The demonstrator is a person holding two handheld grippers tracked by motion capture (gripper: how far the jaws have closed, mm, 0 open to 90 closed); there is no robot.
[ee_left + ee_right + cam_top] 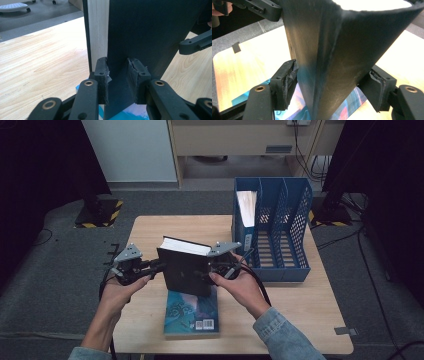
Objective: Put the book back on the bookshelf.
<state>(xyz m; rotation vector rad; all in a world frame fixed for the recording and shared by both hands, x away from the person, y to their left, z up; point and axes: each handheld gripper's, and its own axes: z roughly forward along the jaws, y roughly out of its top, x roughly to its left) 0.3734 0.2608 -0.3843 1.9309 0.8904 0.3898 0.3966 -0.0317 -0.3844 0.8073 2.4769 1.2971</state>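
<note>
Holding a dark book (186, 270) upright at the centre of the high view, the person grips it from both sides above a second, blue-covered book (192, 312) that lies flat on the worktop (295, 305). The left gripper (155, 266) comes in from the left of the frame; in its own view its fingers (102, 72) are closed partway on the dark cover alone, the pale page block standing just outside the pad at the left of that frame. The right gripper (212, 270) meets the book from the right; in its view the fingers (287, 80) stand wide apart to span the whole thickness near the spine, one pad pressed against the cover at the lower left of the frame, the other against the far side.

The blue file rack (272, 227) stands at the upper right of the high view, already holding a pale sheaf of papers (246, 205) in its leftmost slot; that is probably where the book is bound.

The main risk appears to be the left hold: pinching only a cover could let the pages sag open or the book twist. The wide right grip may slip on the smooth cover, dropping the book onto the one below. Its corner could also catch the rack's dividers.
</note>
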